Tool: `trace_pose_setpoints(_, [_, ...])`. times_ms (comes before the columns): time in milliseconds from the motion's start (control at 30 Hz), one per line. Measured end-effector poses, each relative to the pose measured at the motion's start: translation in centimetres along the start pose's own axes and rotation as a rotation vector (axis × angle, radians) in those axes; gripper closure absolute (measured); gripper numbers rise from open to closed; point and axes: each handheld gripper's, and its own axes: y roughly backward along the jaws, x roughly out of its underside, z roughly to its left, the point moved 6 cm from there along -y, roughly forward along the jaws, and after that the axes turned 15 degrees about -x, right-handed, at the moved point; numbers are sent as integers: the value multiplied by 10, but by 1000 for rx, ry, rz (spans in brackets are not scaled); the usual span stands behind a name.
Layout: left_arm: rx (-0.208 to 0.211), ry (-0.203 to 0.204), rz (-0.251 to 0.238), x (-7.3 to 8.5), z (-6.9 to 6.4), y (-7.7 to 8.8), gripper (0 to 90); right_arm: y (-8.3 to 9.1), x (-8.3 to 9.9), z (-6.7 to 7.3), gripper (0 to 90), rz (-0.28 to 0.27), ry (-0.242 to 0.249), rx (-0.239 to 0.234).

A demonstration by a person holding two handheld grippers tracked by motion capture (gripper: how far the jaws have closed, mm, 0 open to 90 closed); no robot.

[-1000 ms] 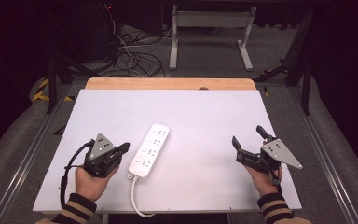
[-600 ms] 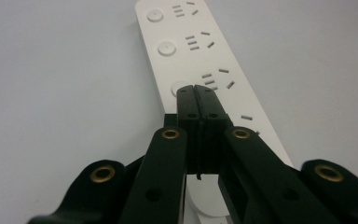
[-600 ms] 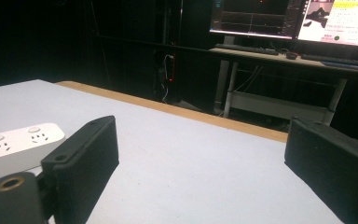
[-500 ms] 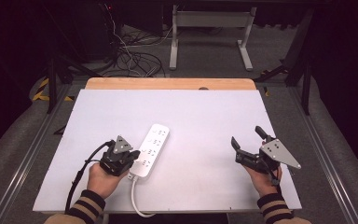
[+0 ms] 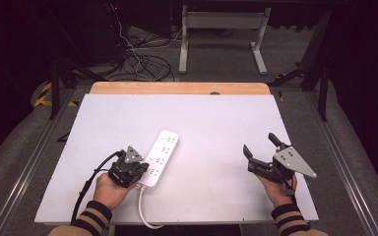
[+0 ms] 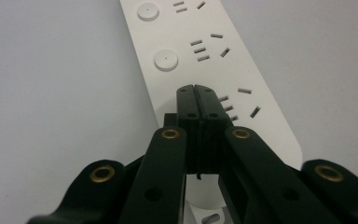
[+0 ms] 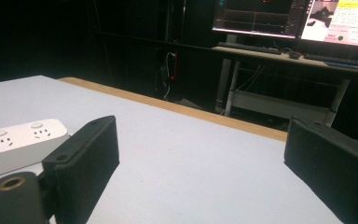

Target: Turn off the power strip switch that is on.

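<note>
The left gripper (image 5: 140,169) has moved to the right since one second ago. Before it was on the bare table beside the power strip (image 5: 160,156); now, in the lower left of the high view, its tip is over the near end of the strip. In the left gripper view the jaws are pressed together with nothing between them, and their tip (image 6: 197,91) is right by the round button of the nearest socket group. I judge that the person is going to press this switch, or is already pressing it; contact I cannot confirm.

The right gripper (image 5: 265,155) stays in the lower right of the frame, well apart from the strip, with its jaws wide apart and empty.

The strip lies diagonally at lower centre on the white table (image 5: 216,123). There are no containers here.
</note>
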Motion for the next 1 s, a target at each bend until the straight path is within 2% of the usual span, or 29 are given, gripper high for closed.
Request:
trace_pose_setpoints(33, [-9,-5,0,1,0,0,898,0,0,0,104,0,1,0])
trace_pose_setpoints(167, [7,18,-10,2,1,-1,899,0,0,1,105,-2,1,-5])
trace_pose_setpoints(200, [-11,17,-15,2,2,-1,899,0,0,1,105,-2,2,-4])
trace_pose_setpoints(300, [-10,21,-17,2,0,-2,900,0,0,2,106,2,9,-3])
trace_pose_setpoints(467, [-5,21,2,2,1,-1,900,-1,0,4,108,2,15,-11])
trace_pose_setpoints(600, [-16,4,22,1,0,-2,900,-1,0,4,108,7,16,-7])
trace_pose_setpoints(700, [-3,13,23,-1,1,-3,900,-2,0,5,109,8,20,-13])
trace_pose_setpoints(733, [-25,0,13,0,0,-3,900,-3,0,5,108,9,19,-17])
trace_pose_setpoints(800, [-38,-10,16,-1,1,-3,900,-3,0,6,109,11,22,-15])
trace_pose_setpoints(867, [-10,7,20,-1,1,-3,900,-4,0,6,109,11,24,-17])
trace_pose_setpoints(1000, [-14,0,20,-1,1,-3,900,-3,1,6,109,12,20,-17])
